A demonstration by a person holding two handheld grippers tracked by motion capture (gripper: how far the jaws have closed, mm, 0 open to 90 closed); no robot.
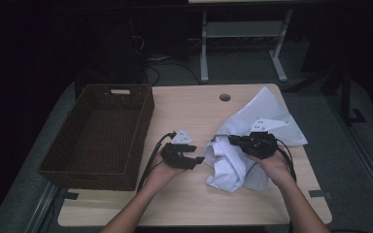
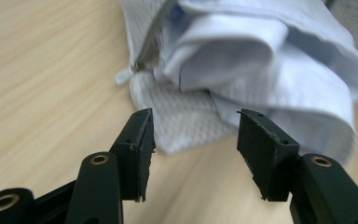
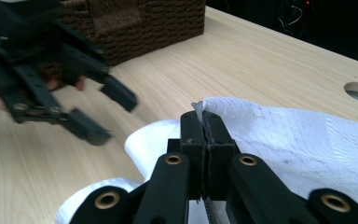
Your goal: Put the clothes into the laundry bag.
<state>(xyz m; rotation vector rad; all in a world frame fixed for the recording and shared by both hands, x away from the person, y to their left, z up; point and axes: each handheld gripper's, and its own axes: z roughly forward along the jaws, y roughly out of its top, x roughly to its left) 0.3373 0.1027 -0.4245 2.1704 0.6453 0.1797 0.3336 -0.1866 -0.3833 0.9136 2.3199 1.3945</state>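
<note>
Mesh laundry bag (image 1: 252, 141), white, with a pale blue shirt (image 1: 228, 167) bunched in its mouth, lies on the right half of the wooden table (image 1: 194, 204) in the high view. The right gripper (image 1: 223, 140) sits over the bag's near-left part, pointing left. The left gripper (image 1: 200, 154) is just left of the bag, its tips close to the cloth but apart from it. A dark wicker basket (image 1: 99, 138) stands at the table's left, well apart from the bag.

Left gripper view: the jaws stand partly open with nothing between them. The bag (image 2: 186, 116) and shirt (image 2: 261, 60) lie just beyond the tips, untouched. A zip pull (image 2: 137, 65) shows at the bag's edge.

Right gripper view: the jaws are closed tight on the bag's zip edge (image 3: 199, 109); mesh (image 3: 298, 140) spreads to the right. The left gripper (image 3: 112, 112) hangs blurred at upper left, open, before the basket (image 3: 140, 23).
</note>
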